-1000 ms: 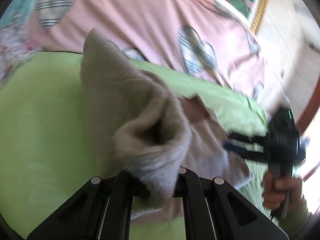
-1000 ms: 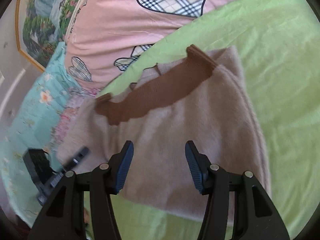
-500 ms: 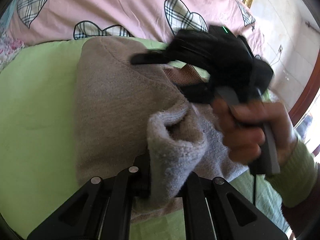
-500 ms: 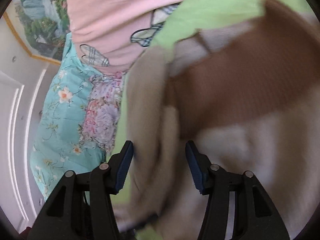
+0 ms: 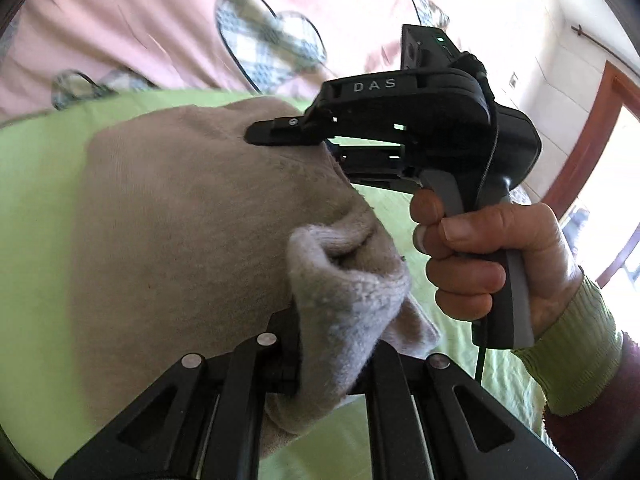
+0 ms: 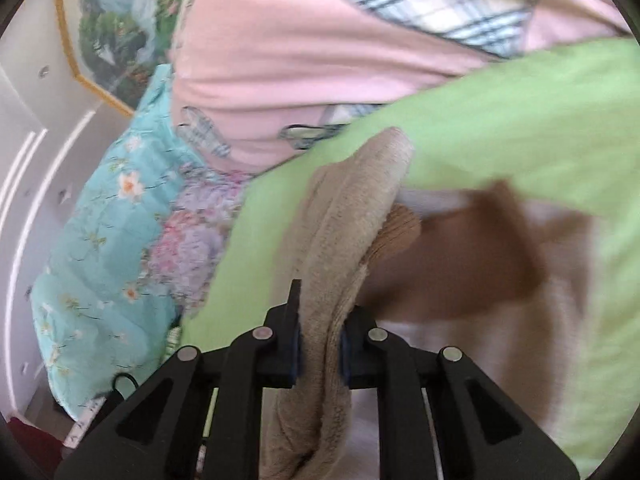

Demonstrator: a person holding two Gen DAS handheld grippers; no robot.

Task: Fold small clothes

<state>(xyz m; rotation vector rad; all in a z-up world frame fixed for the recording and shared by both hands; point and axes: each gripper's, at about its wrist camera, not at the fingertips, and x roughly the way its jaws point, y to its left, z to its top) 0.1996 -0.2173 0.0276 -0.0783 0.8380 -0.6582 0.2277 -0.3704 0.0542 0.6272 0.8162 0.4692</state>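
A small beige knit garment (image 5: 180,220) with a brown band (image 6: 460,256) lies on a green sheet (image 5: 36,184). My left gripper (image 5: 328,360) is shut on a bunched fold of it at the near edge. My right gripper (image 6: 320,348) is shut on another thick beige fold (image 6: 352,208), which stands up between its jaws. In the left wrist view the right gripper (image 5: 404,120) reaches in over the far side of the garment, held by a hand (image 5: 488,264).
A pink quilt with plaid hearts (image 5: 260,40) lies behind the green sheet. A turquoise floral cover (image 6: 108,232) lies to the left in the right wrist view. A framed picture (image 6: 116,32) hangs on the wall. A doorway (image 5: 600,152) is at the right.
My right gripper has come in from the side and closed on a fold of the garment; it was open a second ago. My left gripper has kept its hold throughout.
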